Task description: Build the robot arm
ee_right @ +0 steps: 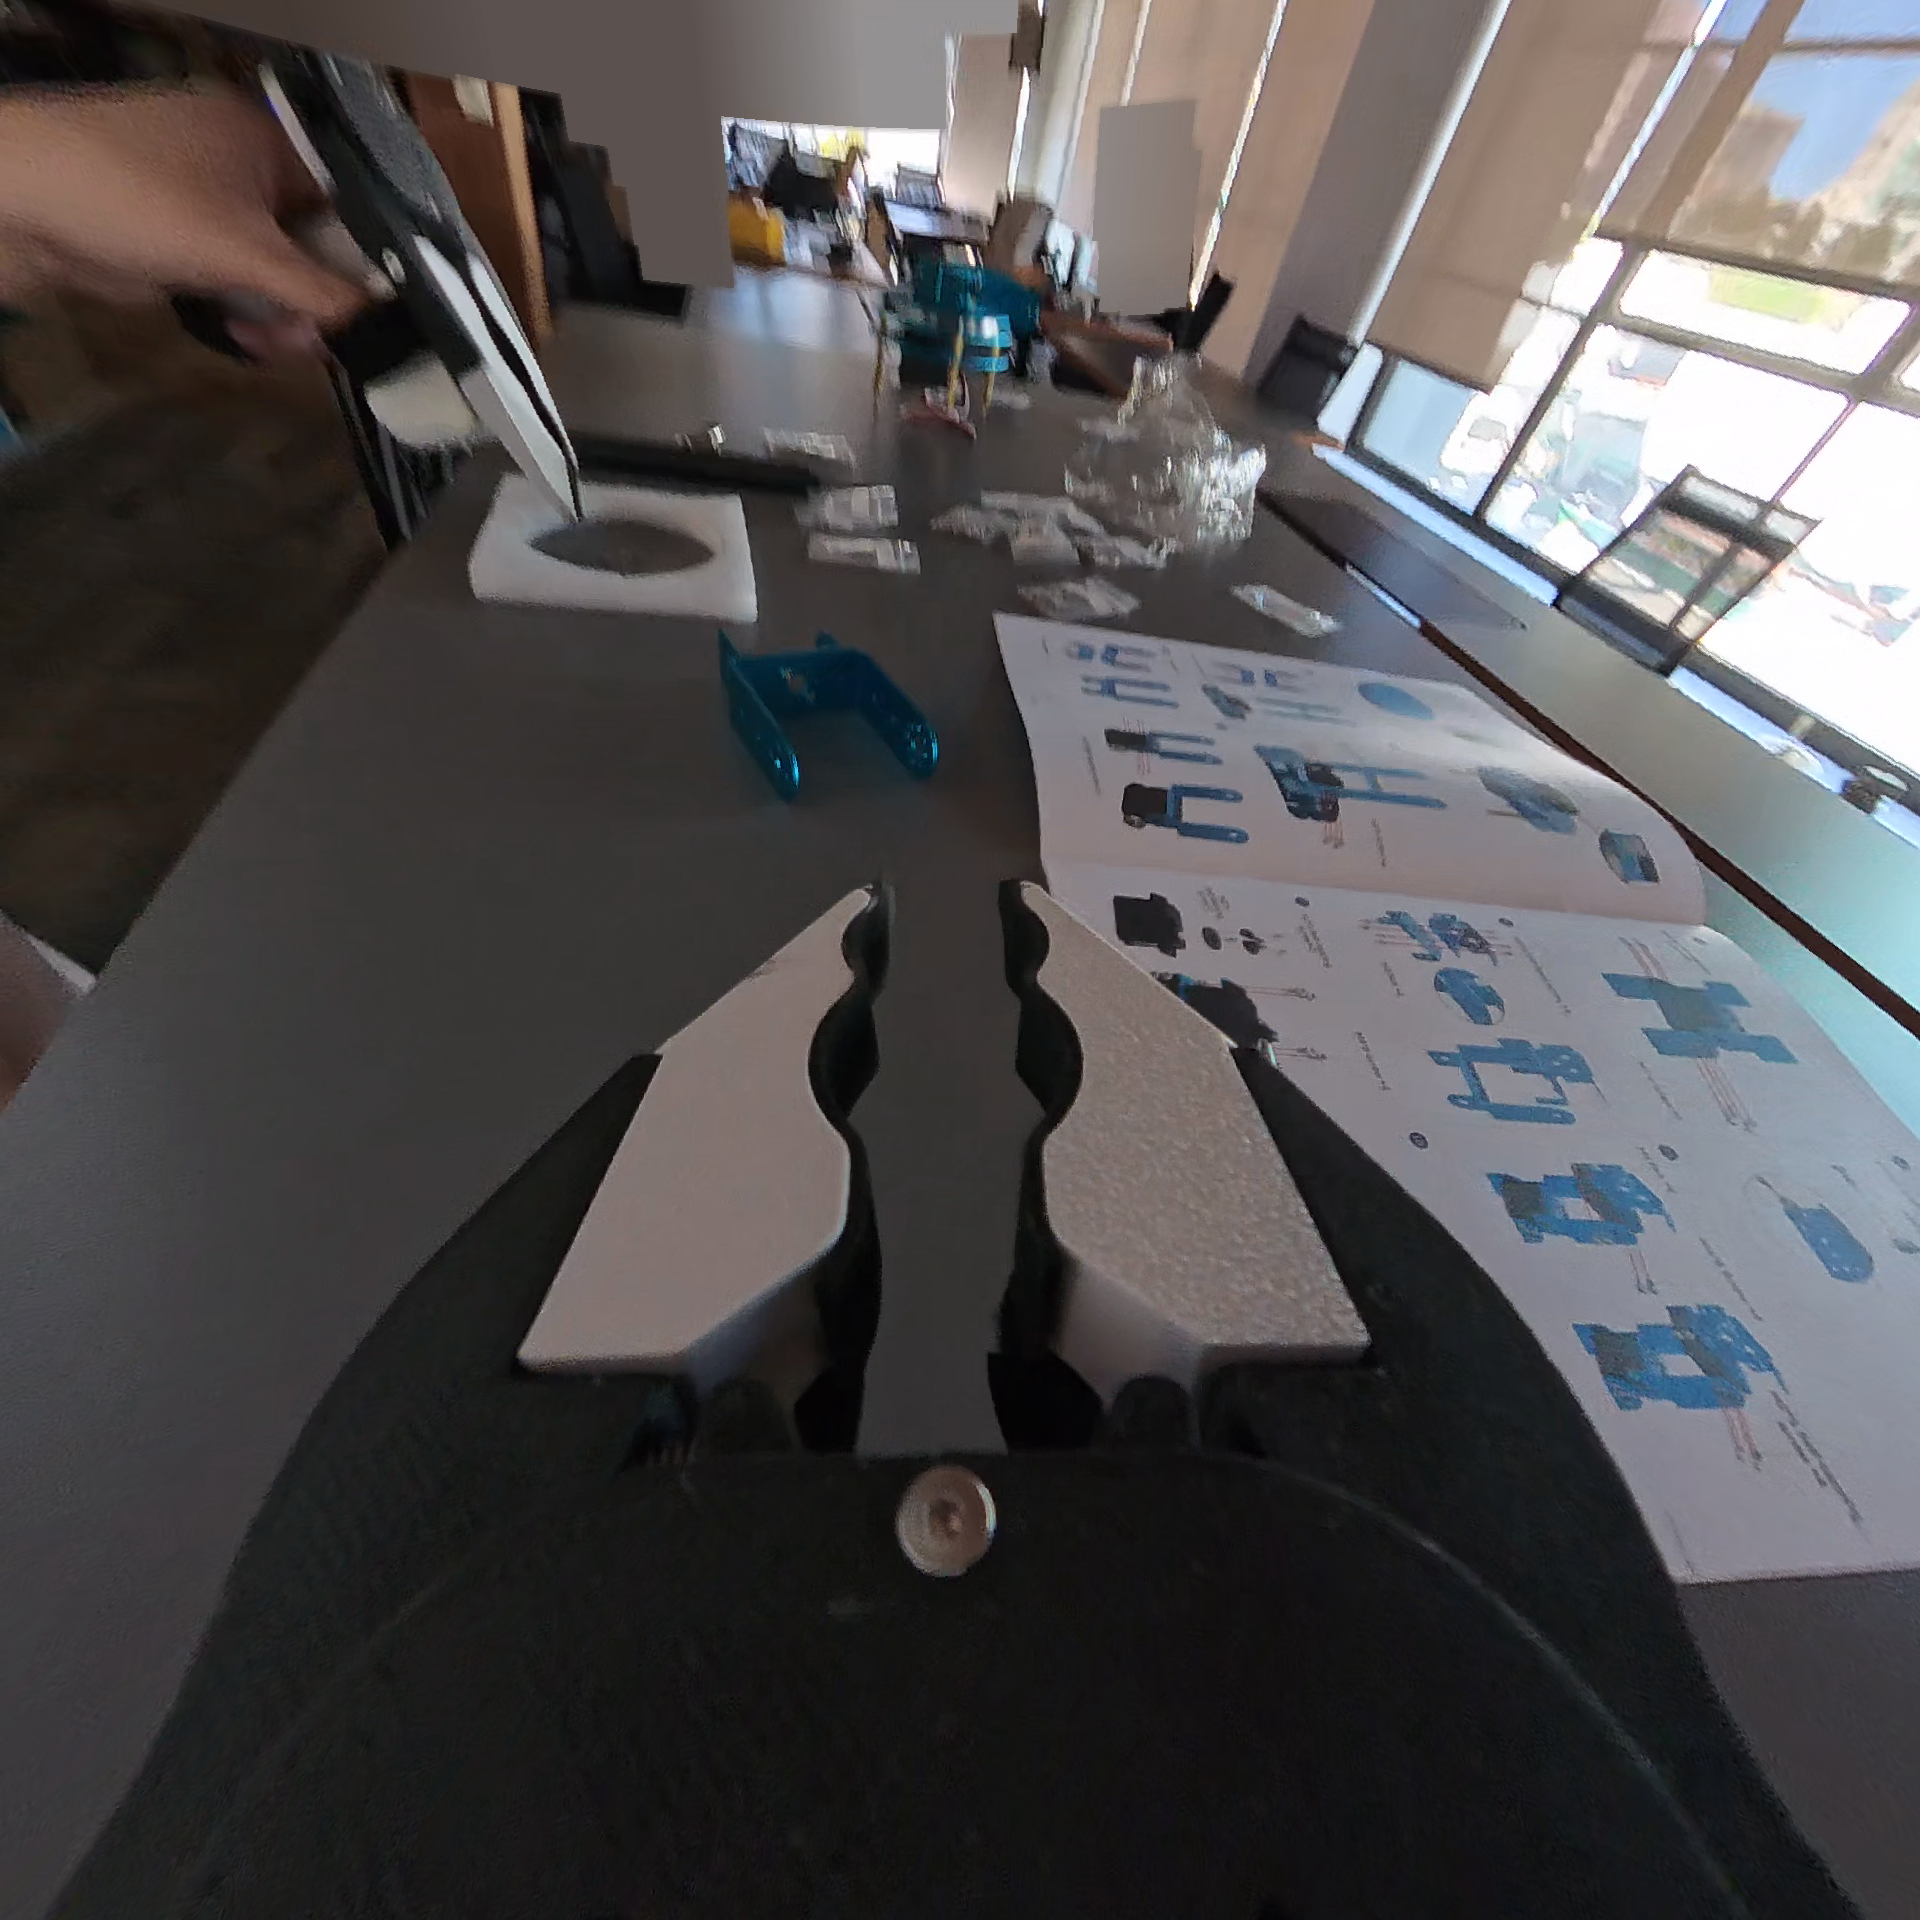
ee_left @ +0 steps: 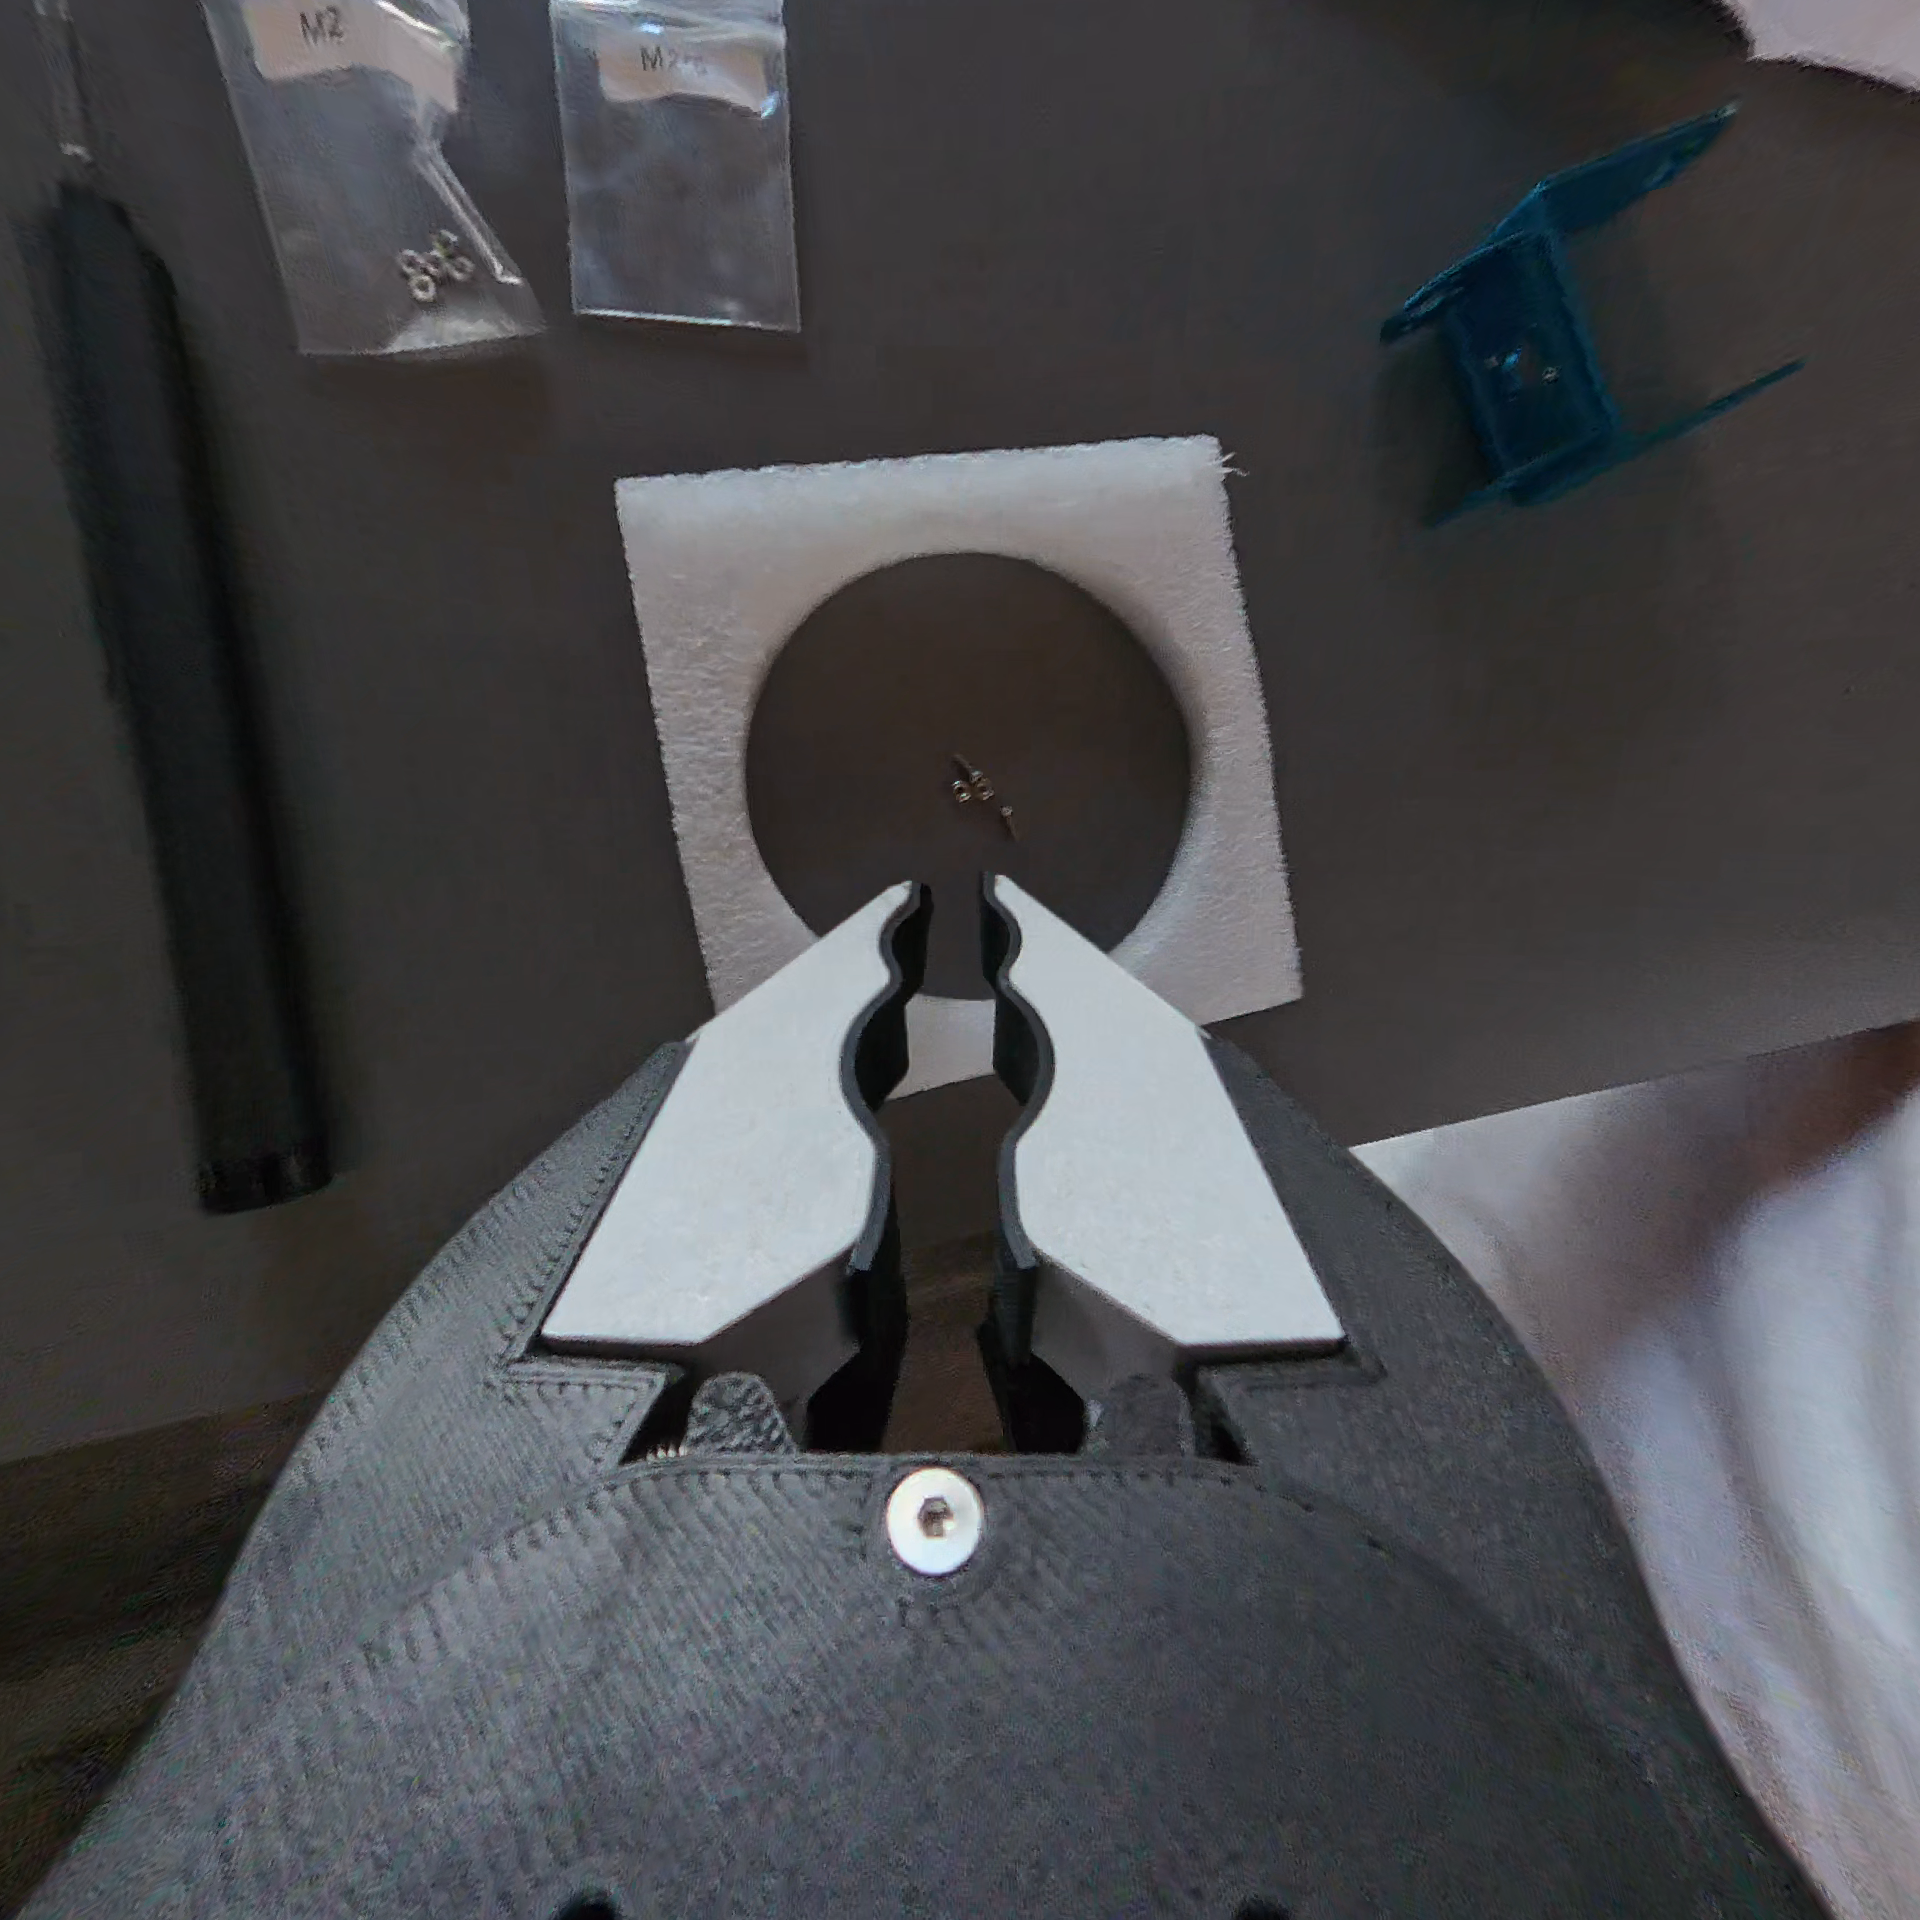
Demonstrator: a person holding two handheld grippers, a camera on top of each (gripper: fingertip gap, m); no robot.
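Note:
My left gripper (ee_left: 954, 888) points down over a white foam square (ee_left: 1195, 582) with a round cut-out. Its jaws stand a narrow gap apart and hold nothing. Several tiny screws and nuts (ee_left: 977, 790) lie inside the cut-out just beyond the fingertips. The same gripper shows in the right wrist view (ee_right: 569, 488), held by a hand (ee_right: 156, 239), with its tips down in the foam (ee_right: 499, 561). My right gripper (ee_right: 945, 899) is open and empty, low over the grey table. A blue metal bracket (ee_right: 821, 717) lies ahead of it and also shows in the left wrist view (ee_left: 1538, 343).
An open instruction booklet (ee_right: 1351, 935) lies right of the right gripper. Small clear bags (ee_left: 384, 208) (ee_left: 681, 187) and a black tube (ee_left: 187, 727) lie beyond the foam. More bags (ee_right: 1039, 530), crumpled plastic (ee_right: 1174, 457) and a blue assembly (ee_right: 956, 322) sit farther back. White fabric (ee_left: 1662, 1351) is at the lower right. The gap from one gripper's tips to the other's is roughly 35 cm. The white foam square (ee_left: 1195, 582) sits 7 cm or so from the ends of my left fingers. Left tips and right tips are each some 20 cm from the blue metal bracket (ee_right: 821, 717).

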